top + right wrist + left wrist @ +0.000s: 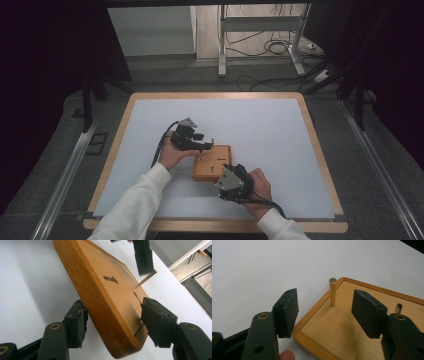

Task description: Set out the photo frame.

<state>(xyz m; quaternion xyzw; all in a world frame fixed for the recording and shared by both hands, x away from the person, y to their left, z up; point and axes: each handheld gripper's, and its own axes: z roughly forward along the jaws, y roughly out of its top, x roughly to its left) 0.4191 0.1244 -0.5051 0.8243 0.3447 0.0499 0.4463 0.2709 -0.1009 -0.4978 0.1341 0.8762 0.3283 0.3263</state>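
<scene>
Wooden board (212, 162) lies on the counter (260, 125), a brass pin (333, 292) upright in it. Left gripper (325, 312) jaws are apart around the pin. Right gripper (115, 320) jaws clamp the board's edge.

high: overhead, forward-down | claw cameras: close (sharing wooden board (212, 162))

One wooden board (212, 162) lies on one counter (260, 130). One brass pin (333, 292) stands upright in the board. Two cut-out slots show in the board's top face, one keyhole-shaped (111, 279) and one narrow (137, 297). Two hand-held grippers are present, the left hand-held gripper (205, 142) and the right hand-held gripper (226, 171), each with two black jaws.
</scene>
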